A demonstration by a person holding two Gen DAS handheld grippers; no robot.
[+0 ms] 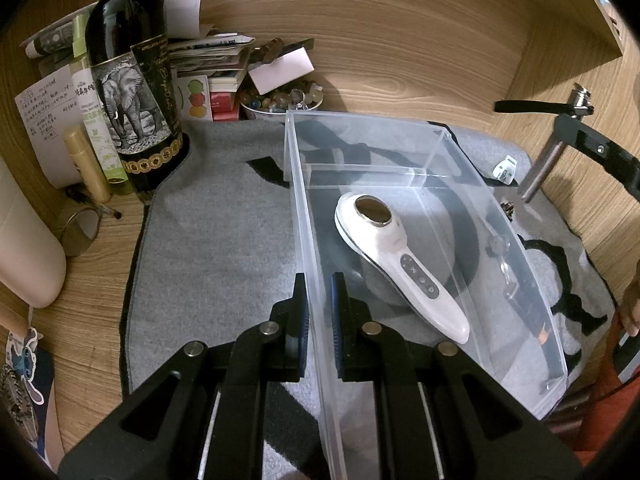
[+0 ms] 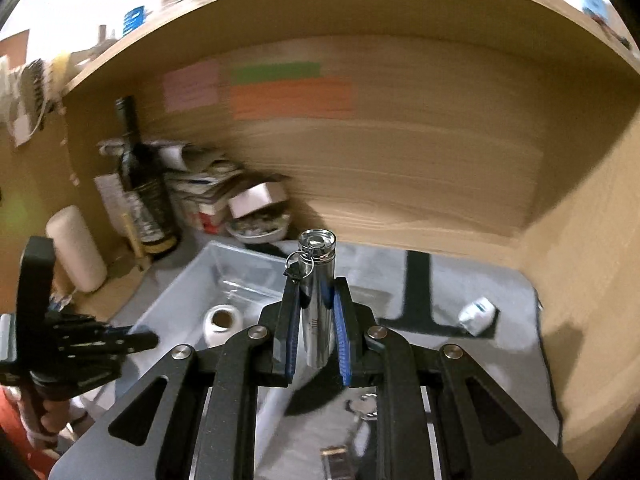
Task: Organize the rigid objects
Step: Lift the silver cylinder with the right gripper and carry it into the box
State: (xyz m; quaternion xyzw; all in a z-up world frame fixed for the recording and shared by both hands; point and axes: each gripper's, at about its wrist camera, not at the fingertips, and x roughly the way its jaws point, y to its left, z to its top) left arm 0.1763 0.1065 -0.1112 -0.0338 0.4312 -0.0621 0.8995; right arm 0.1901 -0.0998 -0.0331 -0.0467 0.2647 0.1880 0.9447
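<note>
A clear plastic bin [image 1: 520, 248] lies on the grey mat [image 1: 216, 248]. Inside it rests a white handheld device [image 1: 400, 264] with a round metal face. My left gripper [image 1: 318, 284] is shut on the bin's left wall [image 1: 310, 280], one finger inside and one outside. In the right wrist view, my right gripper [image 2: 316, 292] is shut on a silver metal cylinder [image 2: 318, 280] with a key ring, held upright above the mat. The bin [image 2: 192, 284] sits left of it. From the left wrist view, the right gripper and the cylinder [image 1: 542, 168] appear at the upper right.
A dark wine bottle [image 1: 132, 80], a green spray bottle [image 1: 96, 120], stacked papers [image 1: 208, 56] and a bowl of stones [image 1: 280, 100] crowd the back left. A small white plug [image 1: 505, 169] and keys [image 2: 362, 410] lie on the mat. Wooden walls [image 2: 580, 240] enclose the desk.
</note>
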